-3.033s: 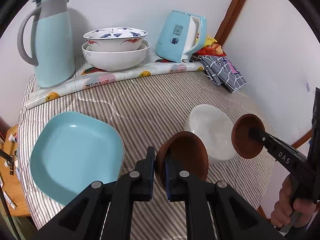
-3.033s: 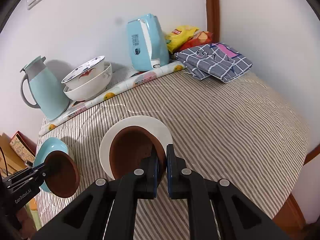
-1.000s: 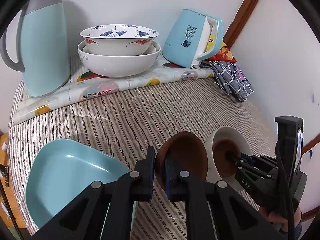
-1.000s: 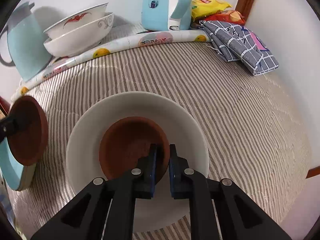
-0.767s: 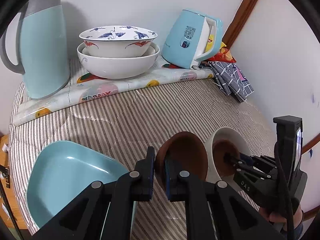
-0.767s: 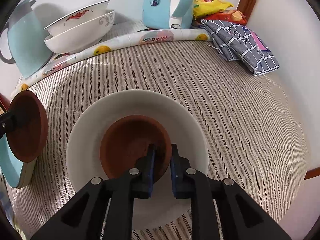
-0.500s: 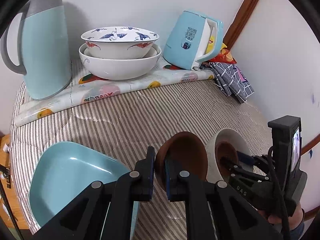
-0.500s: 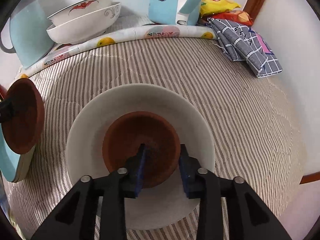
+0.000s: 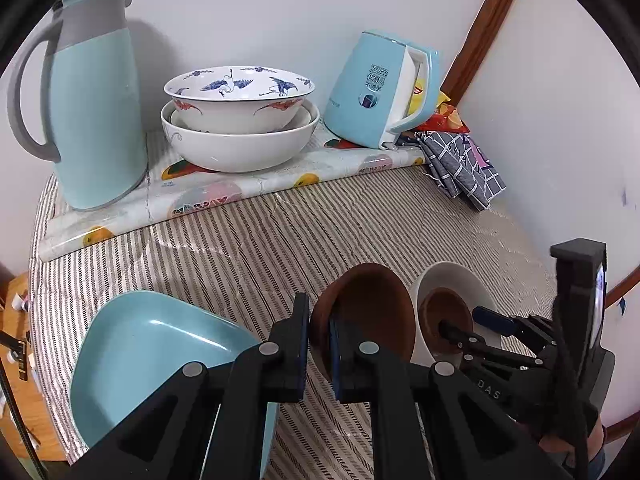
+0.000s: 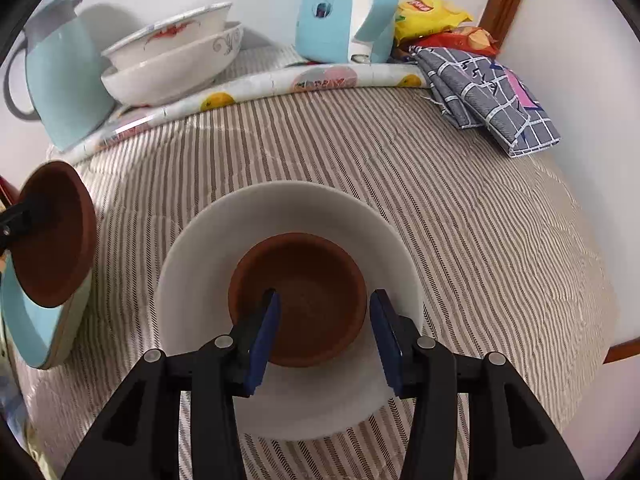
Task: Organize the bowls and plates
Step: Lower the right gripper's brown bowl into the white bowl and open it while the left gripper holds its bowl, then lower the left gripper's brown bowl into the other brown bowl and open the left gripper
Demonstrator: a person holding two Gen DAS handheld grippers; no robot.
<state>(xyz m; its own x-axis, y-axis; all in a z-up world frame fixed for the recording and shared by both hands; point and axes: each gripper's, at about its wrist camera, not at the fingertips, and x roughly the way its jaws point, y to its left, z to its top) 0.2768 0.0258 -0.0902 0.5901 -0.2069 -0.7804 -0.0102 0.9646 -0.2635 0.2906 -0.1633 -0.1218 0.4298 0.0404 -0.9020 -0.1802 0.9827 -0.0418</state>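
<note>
My left gripper (image 9: 320, 344) is shut on the rim of a brown clay dish (image 9: 368, 312) and holds it tilted on edge above the striped tablecloth. The same dish (image 10: 56, 240) shows at the left of the right wrist view, above a teal square plate (image 9: 140, 344). A second brown clay dish (image 10: 312, 272) rests inside a white bowl (image 10: 200, 264). My right gripper (image 10: 325, 300) is over it with its jaws opening. One finger is inside the dish and the other outside its rim, and neither pad presses on it.
At the back stand a teal thermos jug (image 9: 92, 112), two stacked patterned bowls (image 9: 240, 128) and a teal kettle (image 9: 380, 92) on a rolled fruit-print mat. A grey checked cloth (image 9: 464, 168) and snack packs (image 10: 432, 12) lie near the right wall. The round table's edge runs close behind the white bowl.
The right gripper's jaws have spread apart and let go of the brown dish, which now lies flat in the white bowl. The left gripper still holds its dish in the same place.
</note>
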